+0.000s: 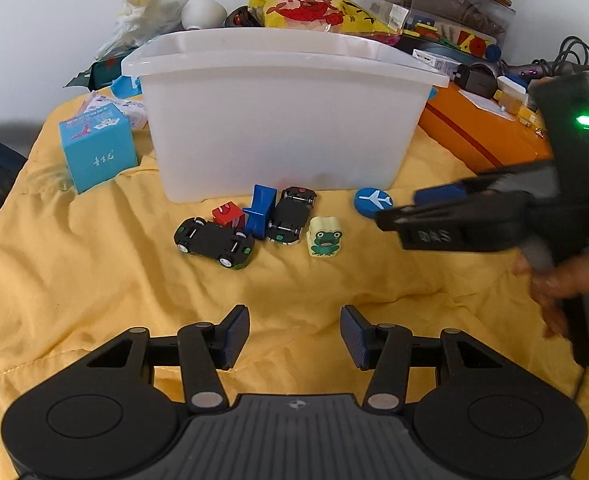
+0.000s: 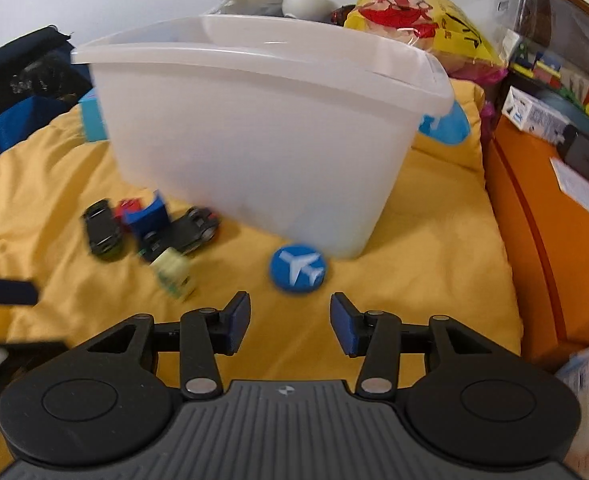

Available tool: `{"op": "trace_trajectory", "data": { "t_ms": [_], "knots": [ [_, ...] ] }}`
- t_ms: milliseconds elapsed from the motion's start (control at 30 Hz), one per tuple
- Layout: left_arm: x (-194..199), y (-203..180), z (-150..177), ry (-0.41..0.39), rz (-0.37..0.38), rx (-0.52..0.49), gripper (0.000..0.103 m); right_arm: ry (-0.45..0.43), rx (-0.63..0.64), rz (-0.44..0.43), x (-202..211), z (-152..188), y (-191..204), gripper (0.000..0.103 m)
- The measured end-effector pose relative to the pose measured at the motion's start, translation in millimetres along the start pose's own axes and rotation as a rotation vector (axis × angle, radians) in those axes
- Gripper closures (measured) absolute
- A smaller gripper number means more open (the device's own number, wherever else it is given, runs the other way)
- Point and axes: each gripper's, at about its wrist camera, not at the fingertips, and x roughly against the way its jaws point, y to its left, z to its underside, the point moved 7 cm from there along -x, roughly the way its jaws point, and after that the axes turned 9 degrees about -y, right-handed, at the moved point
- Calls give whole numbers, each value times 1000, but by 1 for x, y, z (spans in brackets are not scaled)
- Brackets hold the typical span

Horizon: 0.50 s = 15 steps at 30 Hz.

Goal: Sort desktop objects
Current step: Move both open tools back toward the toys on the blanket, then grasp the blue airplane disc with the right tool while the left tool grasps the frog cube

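right wrist view is motion-blurred, so i can't read the toys left of the blue plane disc [image 2: 298, 267]; bin [image 1: 282, 120] contents hidden behind its frosted wall. i read "das" on the right gripper [image 1: 398, 210] in the left view. left gripper [image 1: 294, 338] released and empty; right jaws apart, nothing between, disc just ahead on the yellow cloth [image 1: 94, 280].

- Translucent white bin [image 1: 282, 120]: standing upright on yellow cloth [image 1: 94, 280].
- Two black toy cars [image 1: 214, 242], [image 1: 290, 216]: lying overturned before it, wheels showing.
- Red block [image 1: 227, 214], blue block [image 1: 260, 210]: sitting between them.
- Frog block [image 1: 325, 236]: resting just right.
- Blue airplane disc [image 2: 298, 268]: lying apart.
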Motion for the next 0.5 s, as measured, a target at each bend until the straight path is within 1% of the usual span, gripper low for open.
{"op": "trace_trajectory", "data": {
  "t_ms": [67, 100, 167, 233, 267, 300, 400, 500],
  "knots": [
    [0, 3, -1, -2, -13, -2, 49, 18, 12, 5, -13, 3, -2, 54],
    [0, 5, -1, -2, -17, -1, 49, 30, 7, 6, -19, 4, -3, 51],
    [-1, 9, -4, -7, -29, -2, 49, 28, -4, 9, -27, 4, -6, 47],
    [-5, 14, -7, -10, -43, -7, 49, 18, -10, -5, -31, 2, -9, 49],
    [-7, 16, -9, -11, -48, -8, 49, 21, -19, -20, -32, 1, -11, 53],
    [-9, 19, -11, -11, -56, -5, 49, 25, -30, -37, -33, -1, -11, 61],
    [-16, 24, -20, -17, -61, 13, 49, 27, -36, -66, -24, -1, -10, 61],
    [-24, 19, -27, -20, -34, -19, 49, 21, -30, -68, -6, 5, -7, 61]
  ]
}}
